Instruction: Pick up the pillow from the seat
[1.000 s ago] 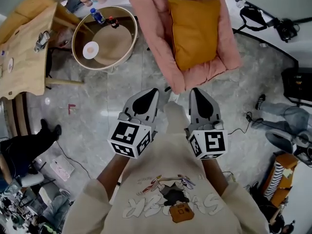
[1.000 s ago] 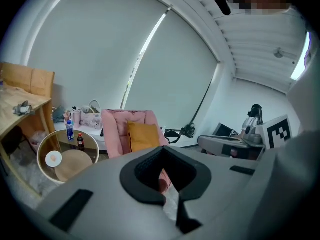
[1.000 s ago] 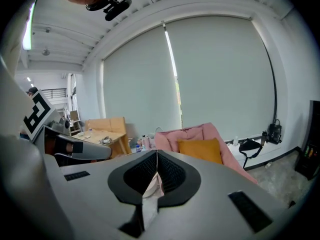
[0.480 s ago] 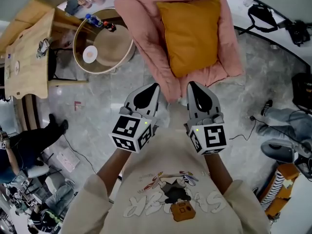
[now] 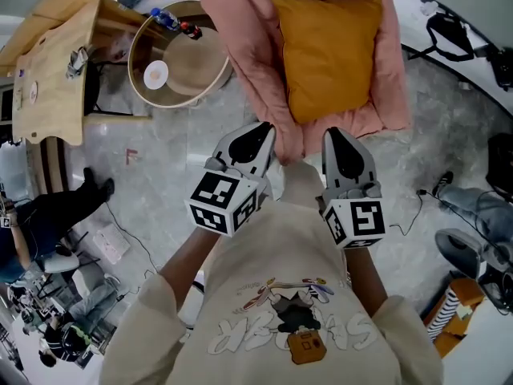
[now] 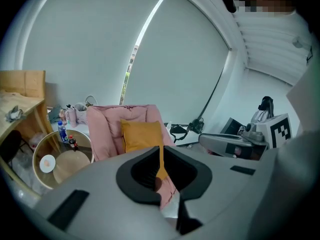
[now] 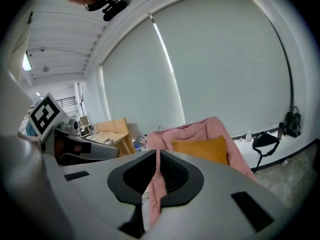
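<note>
grey stone floor [image 5: 184, 175] fills the head view. the pink padded seat [image 5: 256, 46] is at the top, and the mustard pillow [image 5: 329, 54] lies flat in its hollow, framed by the puffy sides. the left gripper [image 5: 263, 128] and right gripper [image 5: 337, 135] hang side by side just short of the seat's front lip, apart from the pillow. a round table [image 5: 138, 95] carrying small bottles [image 5: 163, 18] stands just beside the seat at the picture's left. a wide sweep of the left arm could knock them over.

left gripper view: the jaws are pressed together with nothing between them. only a thin slit is left, and the pillow [image 6: 140, 134] and seat [image 6: 102, 126] show beyond it. driven in like this, the tip would only prod the cushion and shove it deeper against the backrest.

right gripper view: these jaws are likewise pressed together and empty. the slit lines up with the seat's [image 7: 227, 134] pink padding, and the pillow [image 7: 200, 150] sits off to its right. a bite taken on this line could catch the padding along with the pillow, or instead of it, and drag the seat. the pillow looks soft, so a shallow pinch at one corner may let it sag and slide out. both pairs of jaws need spreading before they arrive, then a deep hold on opposite edges.
</note>
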